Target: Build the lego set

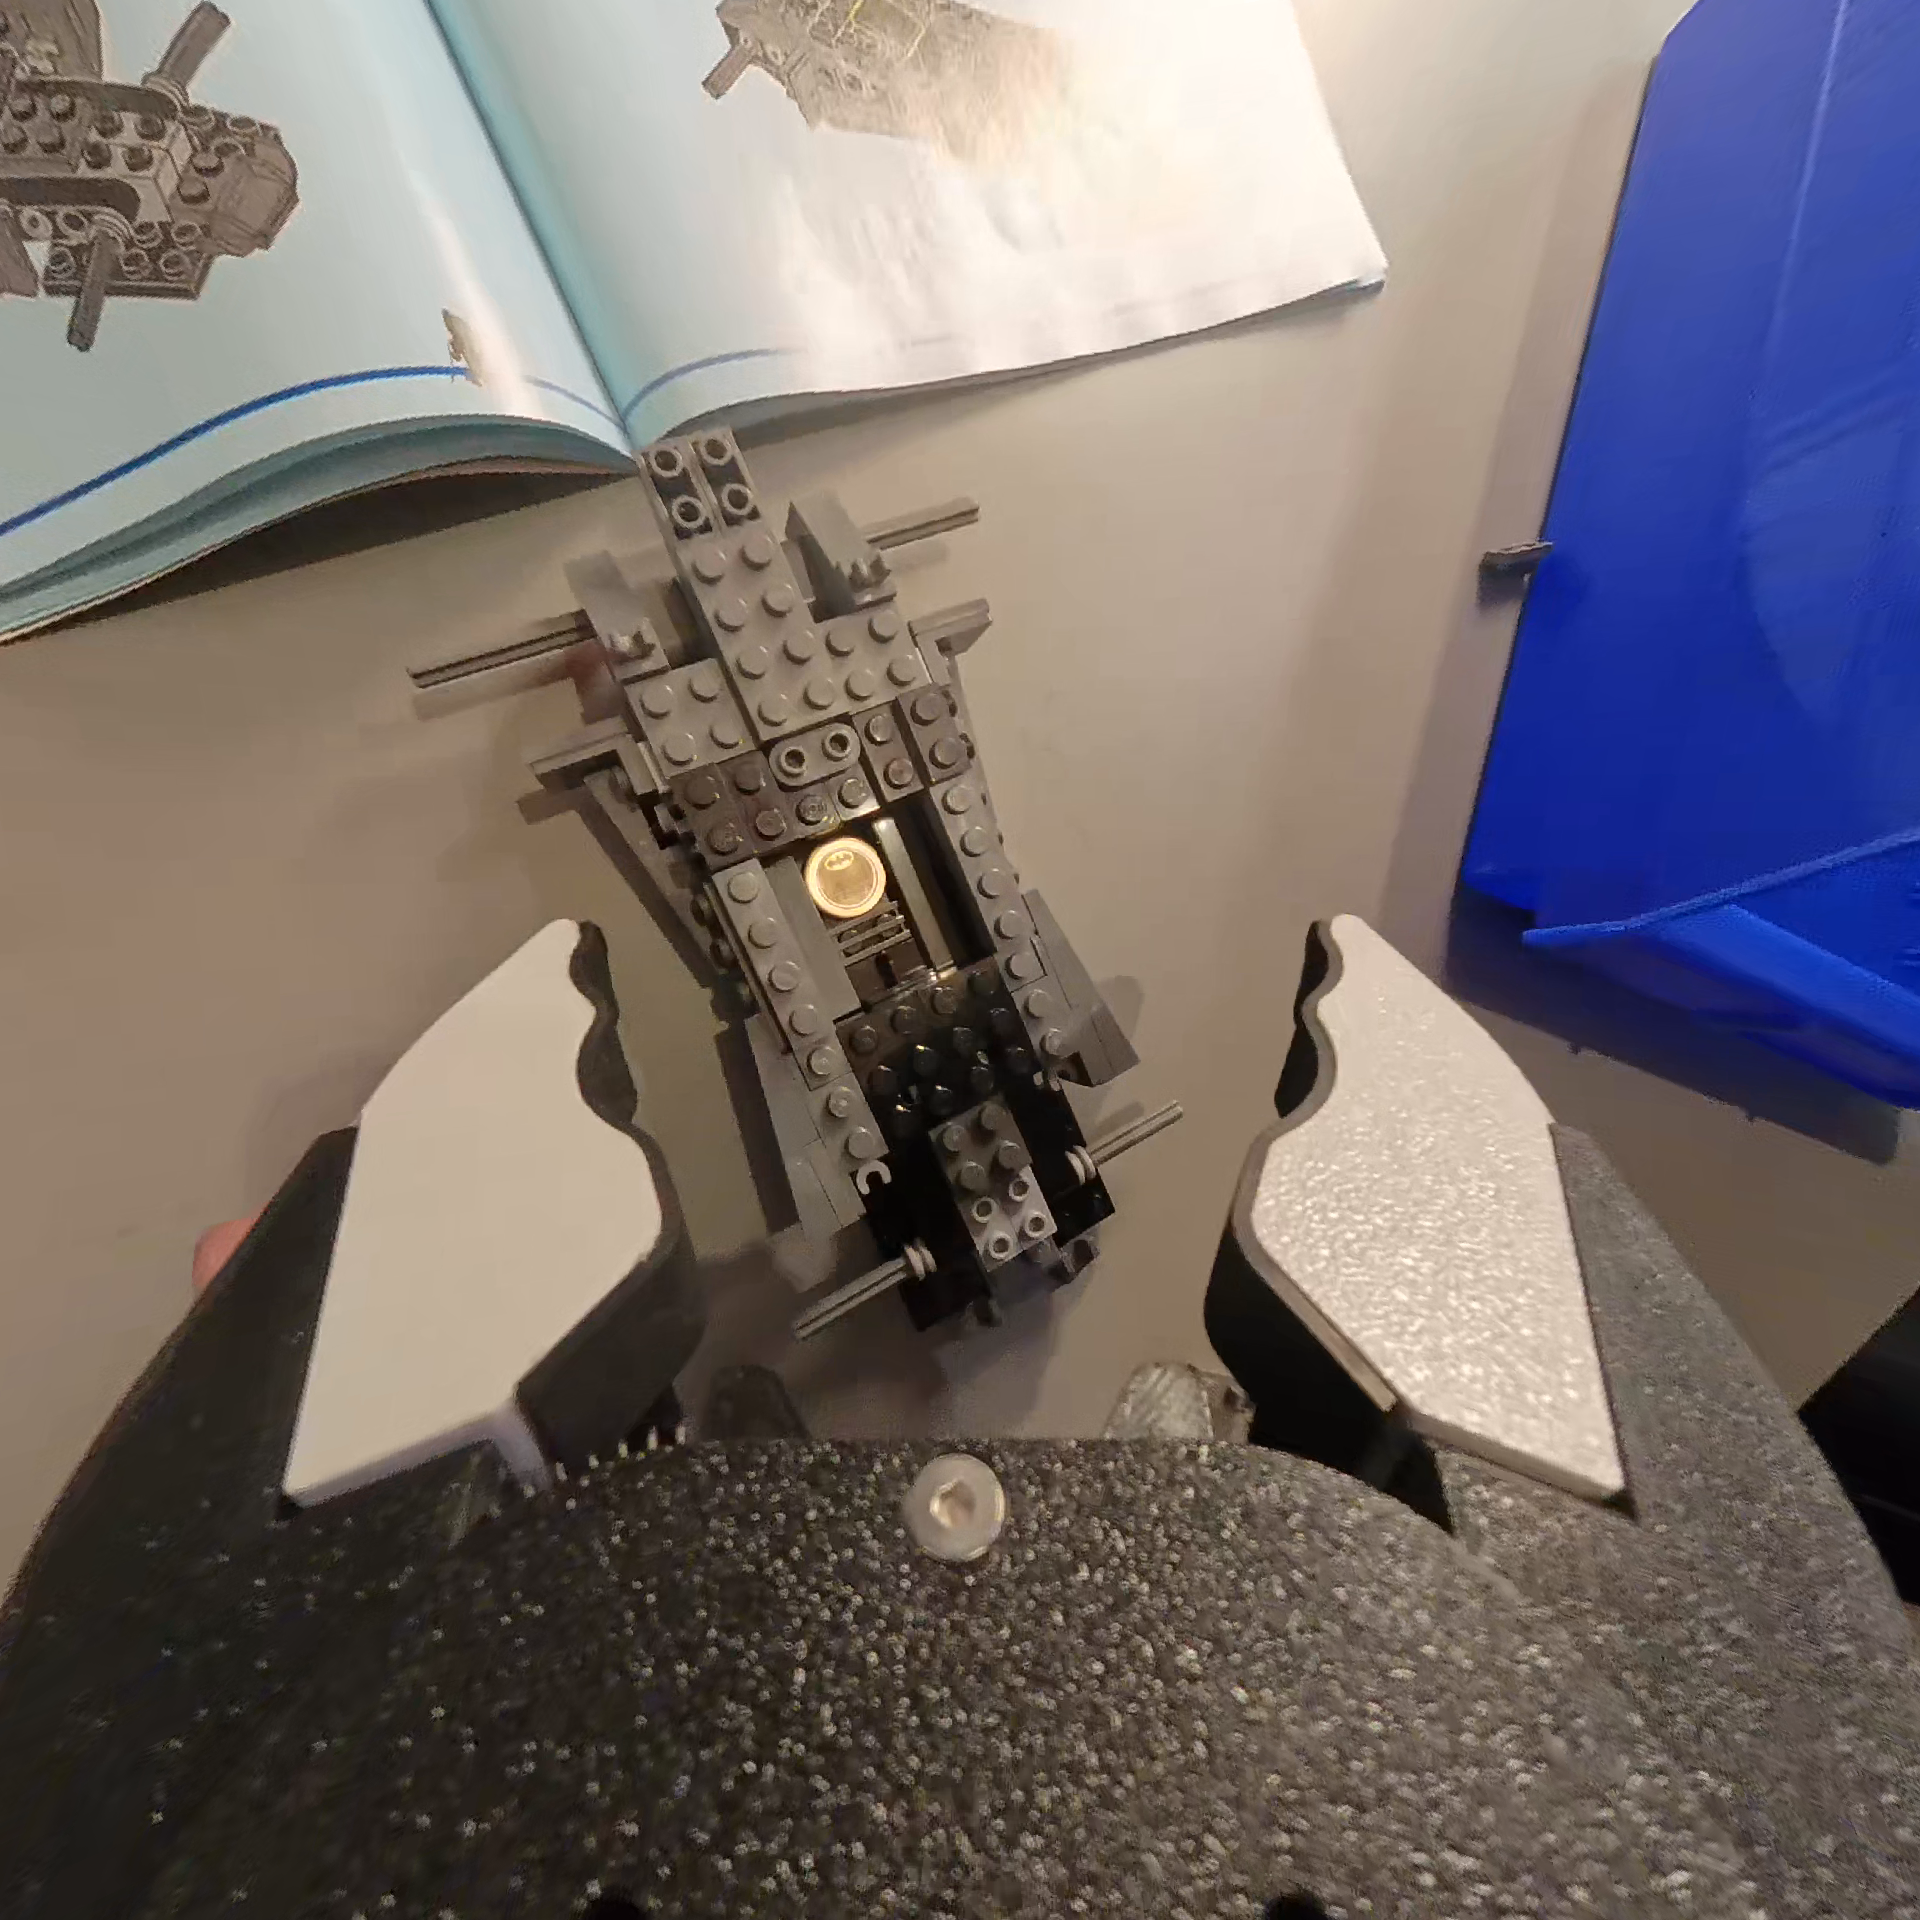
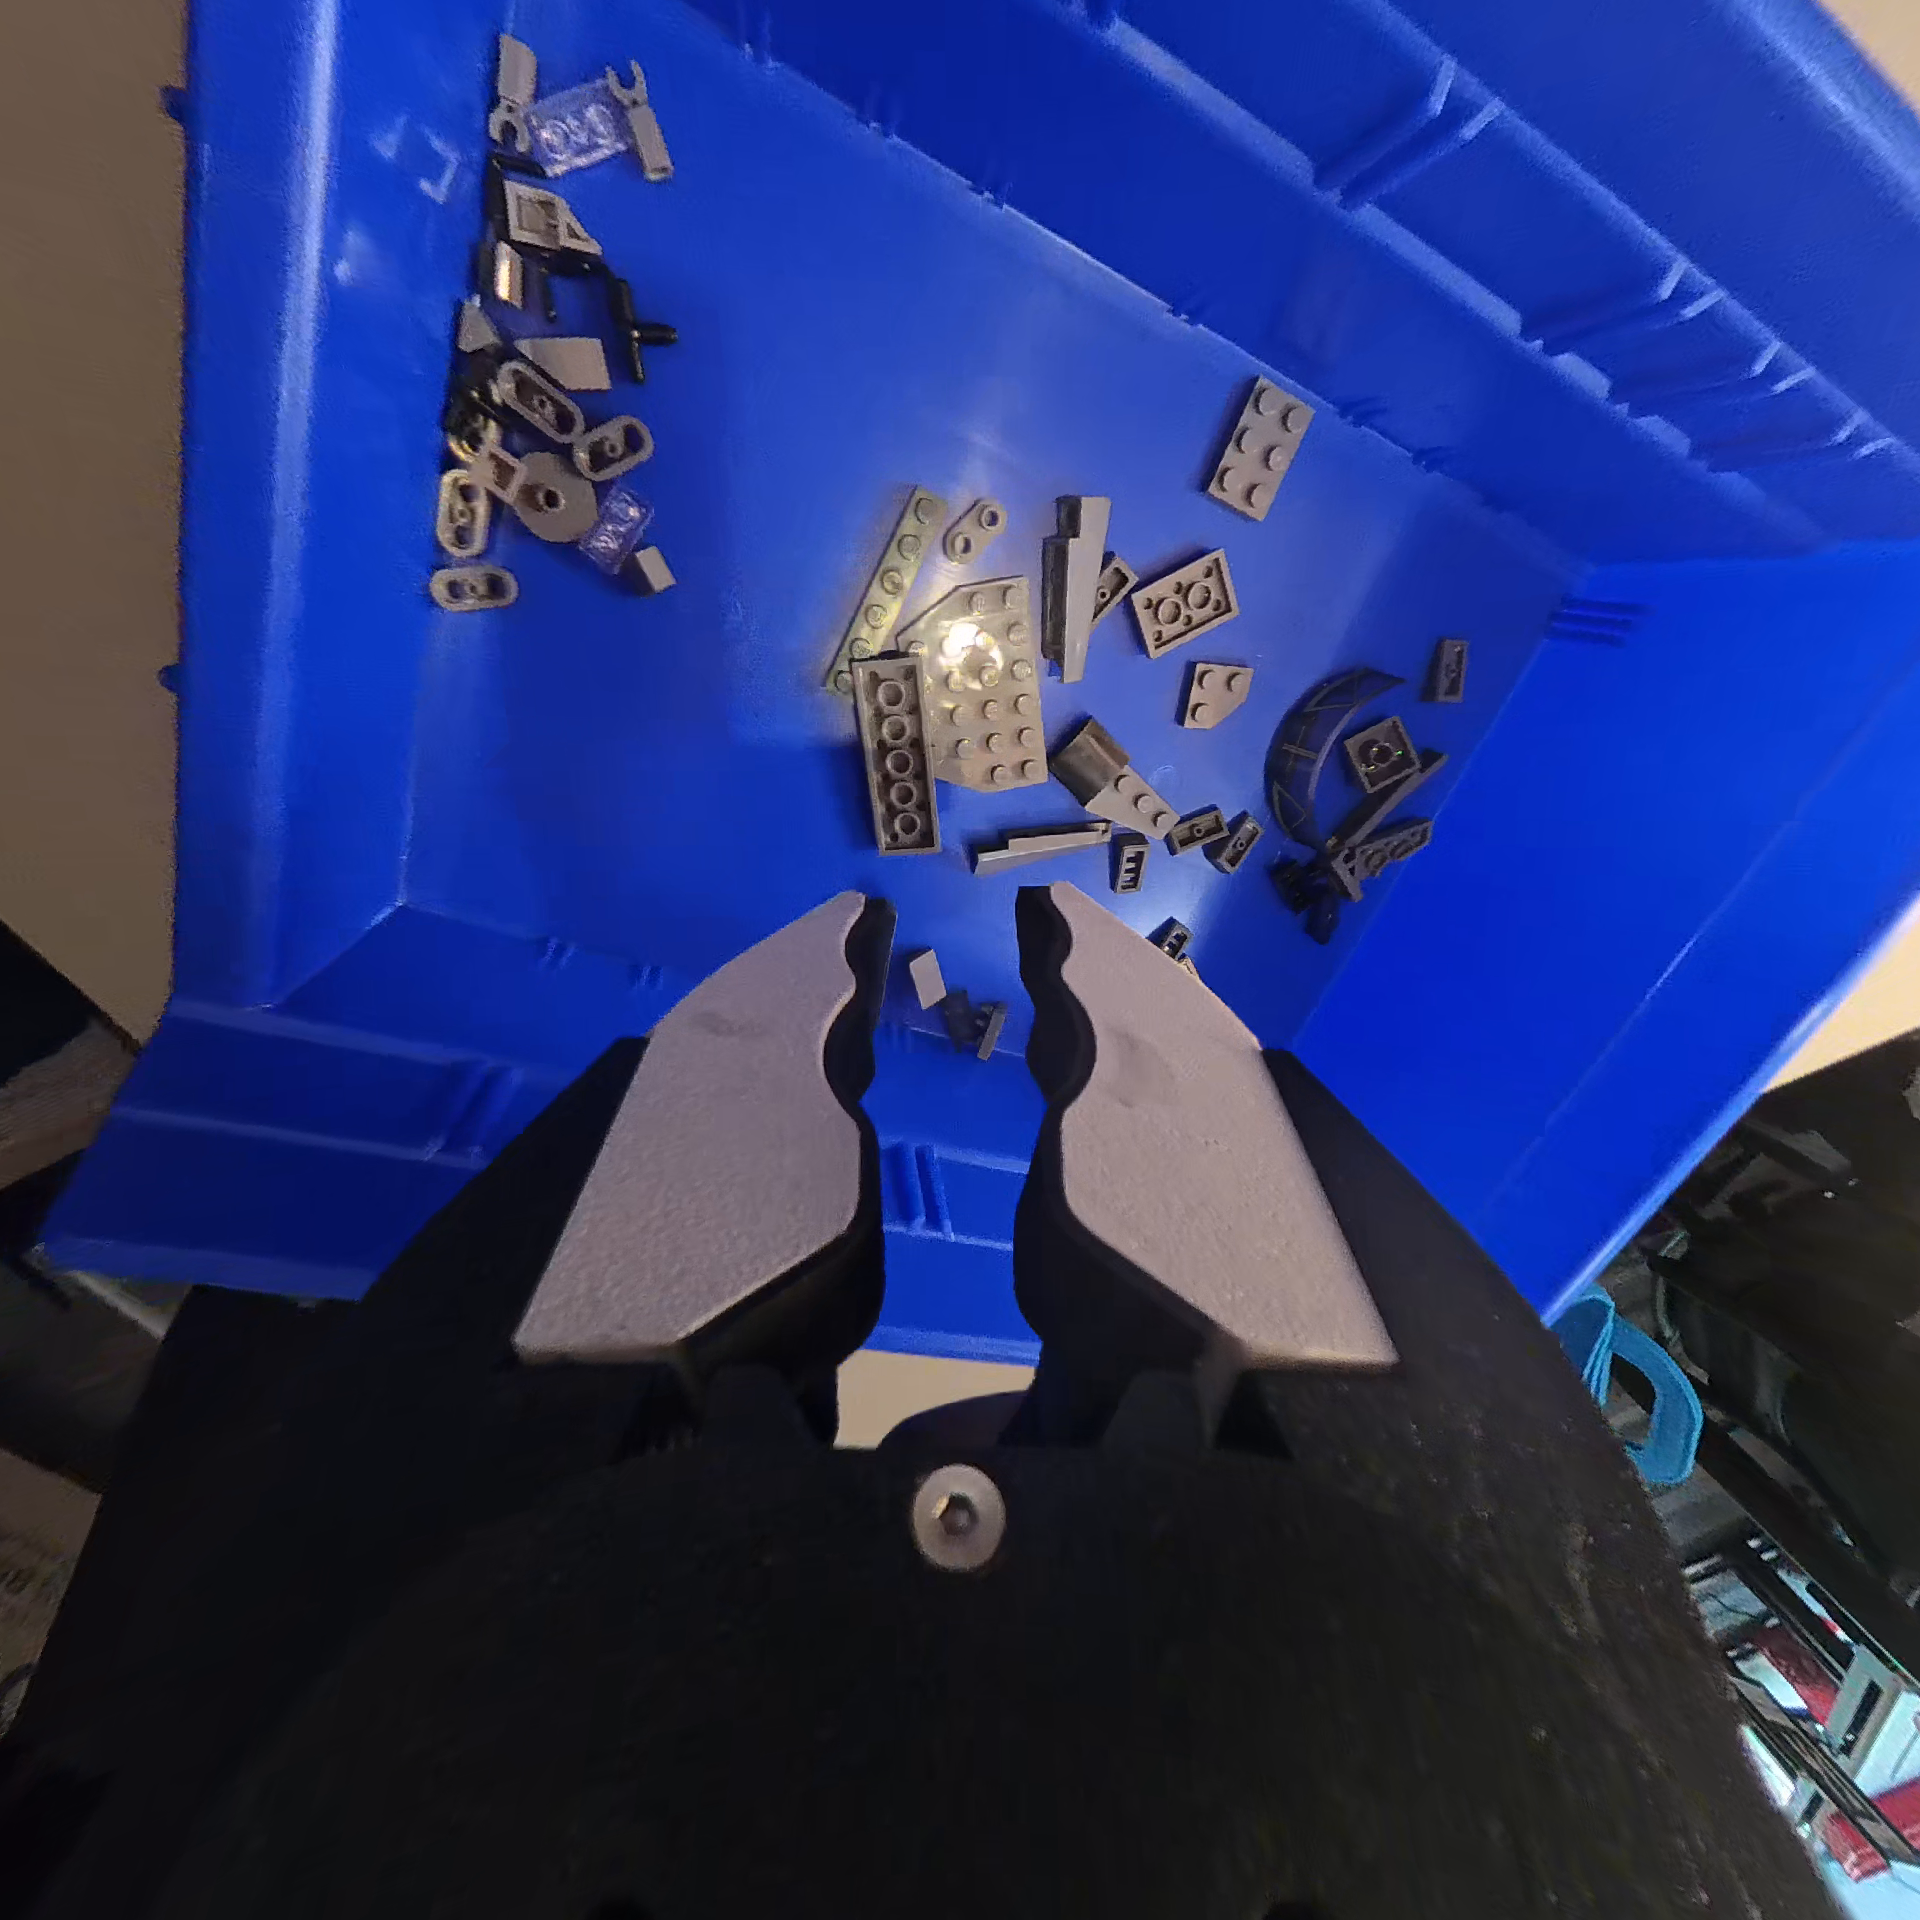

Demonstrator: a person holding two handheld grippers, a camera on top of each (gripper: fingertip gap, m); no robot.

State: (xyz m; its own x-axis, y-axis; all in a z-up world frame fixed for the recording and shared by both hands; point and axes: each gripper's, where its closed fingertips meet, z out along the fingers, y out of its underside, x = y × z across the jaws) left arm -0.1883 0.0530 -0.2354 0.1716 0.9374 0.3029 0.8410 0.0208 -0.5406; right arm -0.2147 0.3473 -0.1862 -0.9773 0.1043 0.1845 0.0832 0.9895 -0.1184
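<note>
Right gripper over a blue bin of toy bricks

The right gripper (image 2: 954,909) hangs above the blue bin (image 2: 727,810), its jaws a little apart with nothing in them. Small grey bricks (image 2: 987,686) lie scattered below; a few tiny pieces (image 2: 961,1003), maybe bricks too, show between the jaws.

Brightness: moderate and warm over the bench (image 1: 260,883); dimmer in the right wrist view, gripper body nearly black.
Light source: overhead, judging by the hotspots.
Glare: white hotspot on the grey wedge plate (image 2: 982,686) in the blue bin (image 2: 727,675); bright glint on the gold round tile (image 1: 844,878) of the brick model (image 1: 831,883).
Shadows: soft, short, beside the model.
Blur: instruction booklet (image 1: 935,208) washed out and soft at its right page; bin's far corners smeared.
Distortion: strong wide-angle bending at edges.
</note>
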